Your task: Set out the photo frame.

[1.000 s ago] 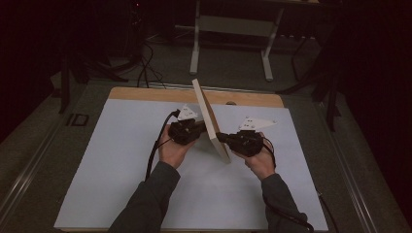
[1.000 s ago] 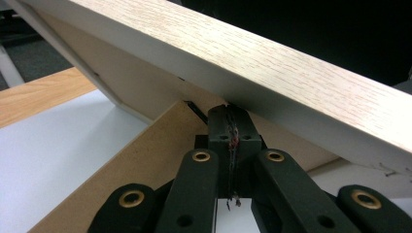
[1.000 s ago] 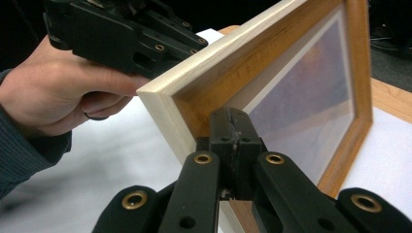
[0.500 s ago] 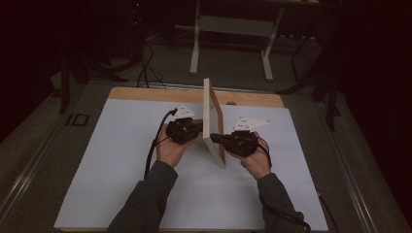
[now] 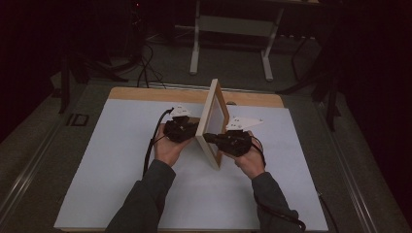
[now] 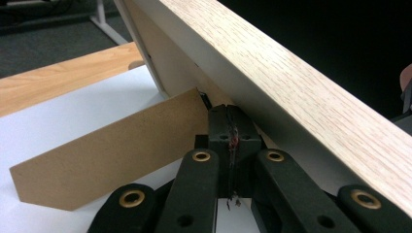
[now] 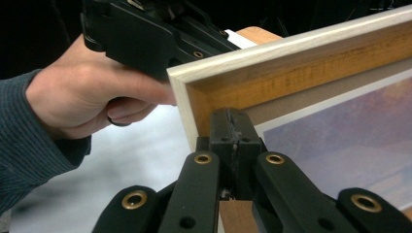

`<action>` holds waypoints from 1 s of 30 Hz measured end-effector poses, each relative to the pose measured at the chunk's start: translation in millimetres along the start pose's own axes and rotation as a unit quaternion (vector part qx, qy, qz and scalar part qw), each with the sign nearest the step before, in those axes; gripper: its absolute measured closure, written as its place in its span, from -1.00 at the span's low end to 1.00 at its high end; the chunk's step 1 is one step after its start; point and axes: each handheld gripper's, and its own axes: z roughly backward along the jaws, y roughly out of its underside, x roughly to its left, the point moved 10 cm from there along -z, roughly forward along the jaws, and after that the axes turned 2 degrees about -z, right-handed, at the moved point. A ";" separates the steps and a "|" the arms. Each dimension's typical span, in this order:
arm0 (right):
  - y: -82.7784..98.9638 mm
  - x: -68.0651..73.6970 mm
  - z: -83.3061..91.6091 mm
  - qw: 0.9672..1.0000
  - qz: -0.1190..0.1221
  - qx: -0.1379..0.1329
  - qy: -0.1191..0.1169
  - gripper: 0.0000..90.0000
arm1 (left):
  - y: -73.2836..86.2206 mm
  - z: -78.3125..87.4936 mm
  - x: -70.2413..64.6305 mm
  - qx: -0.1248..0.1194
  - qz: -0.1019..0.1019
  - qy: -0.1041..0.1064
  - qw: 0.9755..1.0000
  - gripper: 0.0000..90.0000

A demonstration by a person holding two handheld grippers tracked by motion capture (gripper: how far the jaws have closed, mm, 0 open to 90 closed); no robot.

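Picture frame point(image 5: 214, 124) stands on edge on the white sheet point(image 5: 121, 160), between the two grippers, roughly mid-table. Left gripper point(image 5: 180, 129): jaws closed together, nothing between them, tips pushed against the frame's back side. In the left gripper view the shut tips point(image 6: 228, 127) meet the back just under the light wood edge point(image 6: 291, 82), beside the brown fold-out stand point(image 6: 111, 150) that angles away from the frame onto the sheet. Right gripper point(image 5: 228, 141): jaws also fully closed, empty, tips against the frame's front. The right gripper view puts those tips point(image 7: 232, 127) on the inner wood border near the frame's corner, just beside the mat and the print point(image 7: 350, 141). So the frame is pinched between two closed grippers, not gripped by either. Behind the frame, the left hand point(image 7: 92, 92) wraps its gripper body. Beyond the frame, a strip of bare wooden tabletop point(image 5: 145, 93); white table legs point(image 5: 197, 43) farther back on the dark floor.
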 end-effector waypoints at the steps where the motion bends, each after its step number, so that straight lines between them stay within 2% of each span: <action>1: -0.4 0.4 -0.6 1.000 0.001 0.000 -0.001 1.00 | 0.2 0.2 0.3 -0.001 0.002 0.002 1.000 1.00; 2: -0.5 0.5 -1.1 1.000 0.001 0.000 -0.001 1.00 | 0.4 0.6 0.6 -0.001 0.002 0.001 1.000 1.00; 5: 0.3 0.2 -1.5 1.000 0.002 0.000 0.001 1.00 | -0.4 2.4 2.9 -0.004 0.005 -0.020 1.000 0.96; 11: 6.4 -3.2 -1.4 1.000 0.005 0.008 0.010 1.00 | -2.1 7.9 9.1 -0.010 0.023 -0.027 0.999 0.78; 14: 8.0 -6.0 0.1 1.000 0.003 0.008 0.012 1.00 | -4.1 11.9 12.8 -0.014 0.051 -0.021 0.998 0.67; 17: 10.0 -9.3 2.5 1.000 -0.001 0.009 0.016 0.99 | -5.2 17.0 15.8 -0.018 0.069 -0.015 0.997 0.61; 22: 18.3 -17.4 5.7 0.999 -0.010 0.021 0.024 0.97 | -7.4 25.3 12.9 -0.026 0.072 -0.007 0.997 0.52; 24: 21.7 -20.3 6.8 0.999 -0.013 0.022 0.027 0.96 | -9.9 28.9 13.1 -0.032 0.078 -0.015 0.996 0.47; 27: 23.8 -21.7 7.7 0.999 -0.016 0.023 0.028 0.95 | -11.1 30.0 12.9 -0.035 0.080 -0.016 0.996 0.44; 28: 25.8 -23.7 8.6 0.999 -0.016 0.024 0.030 0.93 | -14.5 35.3 14.1 -0.042 0.089 -0.021 0.995 0.41; 30: 26.3 -25.1 9.7 0.999 -0.018 0.026 0.031 0.90 | -14.8 37.4 16.1 -0.043 0.095 -0.024 0.994 0.37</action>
